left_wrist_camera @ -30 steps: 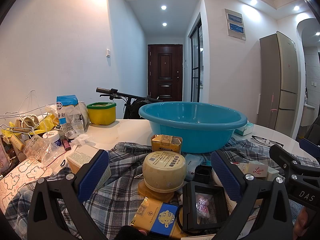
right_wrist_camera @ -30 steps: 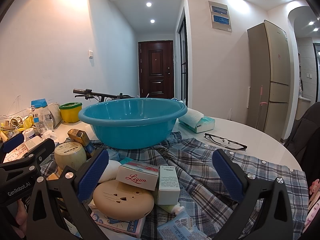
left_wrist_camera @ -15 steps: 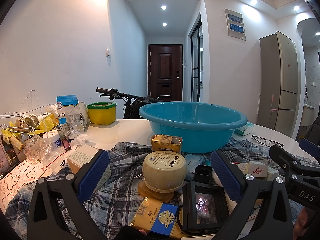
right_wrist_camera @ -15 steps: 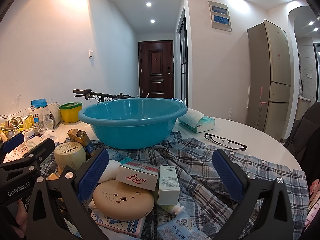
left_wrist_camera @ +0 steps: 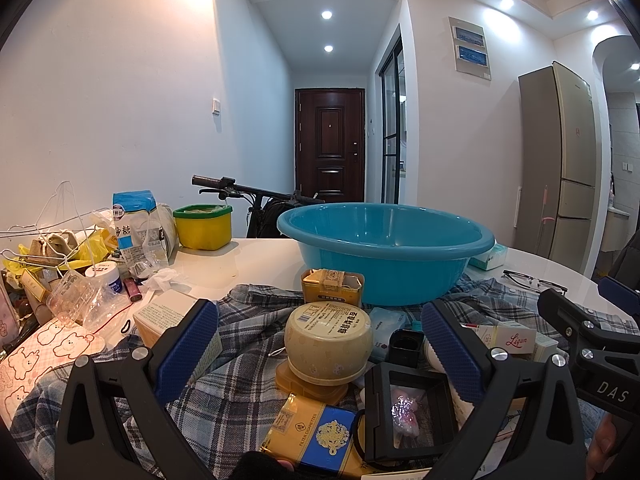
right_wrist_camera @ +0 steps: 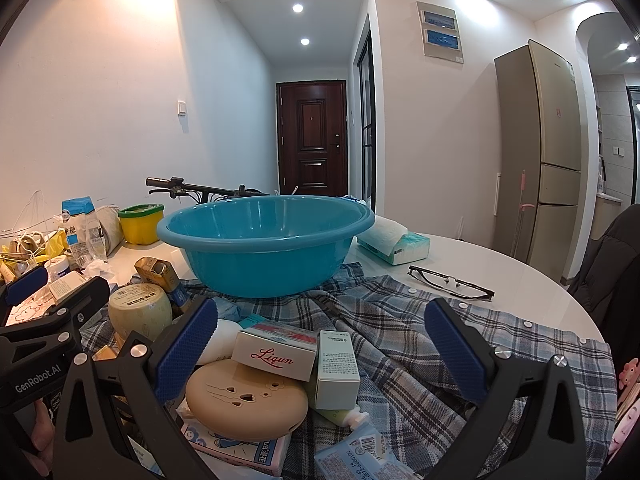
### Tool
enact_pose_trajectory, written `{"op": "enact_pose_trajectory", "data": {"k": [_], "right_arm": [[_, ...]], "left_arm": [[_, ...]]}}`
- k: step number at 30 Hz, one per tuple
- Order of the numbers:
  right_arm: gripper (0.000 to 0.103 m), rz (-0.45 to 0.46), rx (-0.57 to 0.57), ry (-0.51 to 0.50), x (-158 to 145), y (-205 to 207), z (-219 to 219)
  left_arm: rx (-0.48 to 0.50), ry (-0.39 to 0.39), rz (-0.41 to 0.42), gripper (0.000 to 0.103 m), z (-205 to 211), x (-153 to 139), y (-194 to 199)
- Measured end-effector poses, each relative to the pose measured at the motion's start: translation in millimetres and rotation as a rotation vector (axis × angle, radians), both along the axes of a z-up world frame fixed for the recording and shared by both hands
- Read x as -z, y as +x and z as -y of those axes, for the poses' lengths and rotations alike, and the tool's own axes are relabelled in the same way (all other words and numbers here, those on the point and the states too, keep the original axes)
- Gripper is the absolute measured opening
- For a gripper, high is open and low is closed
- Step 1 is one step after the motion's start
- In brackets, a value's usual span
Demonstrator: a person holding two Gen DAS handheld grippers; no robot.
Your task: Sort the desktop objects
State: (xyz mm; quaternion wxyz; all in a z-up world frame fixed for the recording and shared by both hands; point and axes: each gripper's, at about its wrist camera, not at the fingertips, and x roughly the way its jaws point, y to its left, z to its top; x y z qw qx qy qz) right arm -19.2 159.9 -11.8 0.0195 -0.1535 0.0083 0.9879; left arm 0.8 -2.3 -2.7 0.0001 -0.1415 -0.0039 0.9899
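Desktop clutter (left_wrist_camera: 328,344) covers the near worktop (right_wrist_camera: 520,276); the far basin (right_wrist_camera: 264,240) looks empty. Both my fingers (left_wrist_camera: 320,344) (right_wrist_camera: 320,344) gape, holding nothing.

Your left claw (left_wrist_camera: 320,340) hangs level with its blue-padded fingers (left_wrist_camera: 188,344) spread wide, gripping nothing. Your right claw (right_wrist_camera: 322,344) sits just beside it, equally wide and unloaded, your bare fingers visible under each handle.

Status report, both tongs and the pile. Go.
Left tongs open, empty, over the round tin. Right tongs open, empty, over the Ligun box. Basin looks empty. Clutter piled on the plaid shirt; nothing gripped.
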Motion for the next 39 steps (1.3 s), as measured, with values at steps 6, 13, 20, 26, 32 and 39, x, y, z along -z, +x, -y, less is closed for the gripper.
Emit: {"op": "enact_pose_trajectory", "data": {"k": [6, 13, 20, 26, 32, 39], "right_arm": [[0.103, 0.004, 0.003, -0.001, 0.5, -0.8, -0.7], [0.103, 0.004, -0.023, -0.026, -0.2, -0.3, -5.5], [0.103, 0.115, -0.059, -0.127, -8.5, -2.8, -21.0], [0.103, 0.149, -0.063, -0.078, -13.9, 0.9, -16.3], [0.103, 0.169, -0.067, -0.099, -11.2, 2.2, -16.7], [0.103, 0.175, -0.072, -0.092, -12.3, 1.9, -14.0]], "left_arm": [[0.01, -0.005, -0.002, 0.103, -2.2, 0.5, 0.3], [0.02, -0.027, 0.014, 0.103, -7.7, -0.5, 5.2], [0.076, -0.054, 0.085, 0.103, -19.7, -8.5, 10.8], [0.103, 0.009, 0.16, 0.103, -16.0, -13.0, 15.6], [0.075, -0.029, 0.161, 0.103, -15.0, -16.2, 19.0], [0.08, -0.009, 0.263, 0.103, -9.1, -5.4, -0.5]]}}
